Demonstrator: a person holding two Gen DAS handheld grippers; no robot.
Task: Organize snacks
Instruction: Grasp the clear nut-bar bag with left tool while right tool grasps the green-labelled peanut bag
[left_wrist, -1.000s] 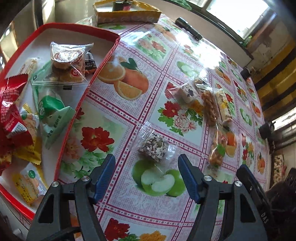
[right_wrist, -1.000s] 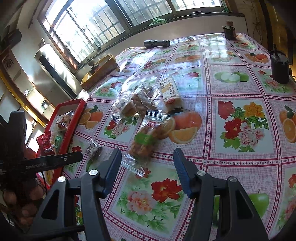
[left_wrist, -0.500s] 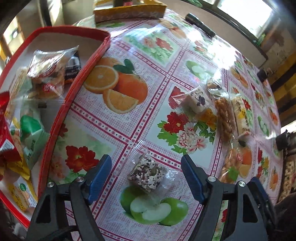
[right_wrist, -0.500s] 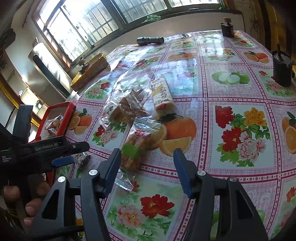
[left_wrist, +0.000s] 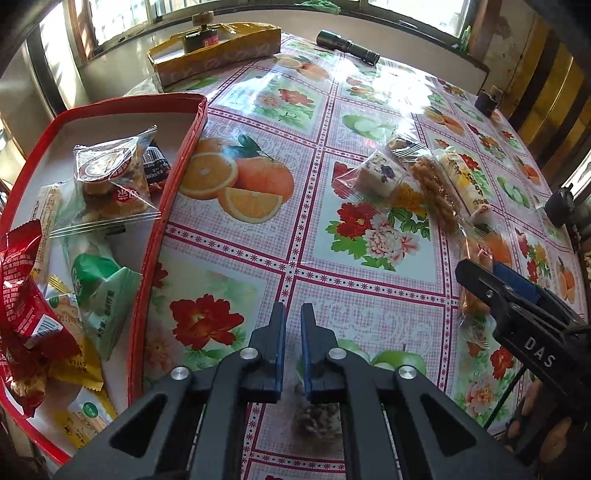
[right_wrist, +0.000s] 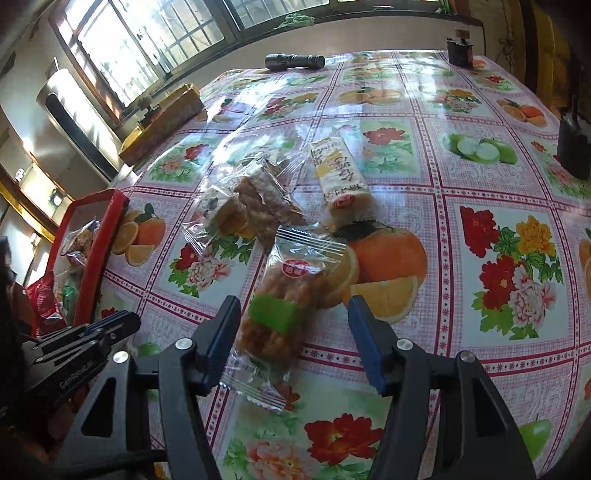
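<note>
My left gripper (left_wrist: 291, 325) is shut, its blue pads almost touching above the flowered tablecloth. A dark seed bar (left_wrist: 317, 417) in clear wrap lies under the finger bases; I cannot tell whether its film is pinched. To the left, the red tray (left_wrist: 173, 184) holds several wrapped snacks. My right gripper (right_wrist: 293, 306) is open and its jaws are opening, straddling a pack of fried twists with a green label (right_wrist: 273, 314); the pads do not press on it. Beyond lie a white nougat pack (right_wrist: 221, 210) and a long yellow-white bar (right_wrist: 340, 177).
A yellow box (left_wrist: 218, 55) and a black flashlight (left_wrist: 347, 46) sit at the table's far edge. A dark cup (right_wrist: 574, 147) and a small jar (right_wrist: 460, 51) stand on the right side. A person's fingers (left_wrist: 535, 417) hold the right gripper.
The left jaws went from wide open around the seed bar to shut, and the bar now sits under the fingers. The right gripper moved forward over the twists pack and widened slightly.
</note>
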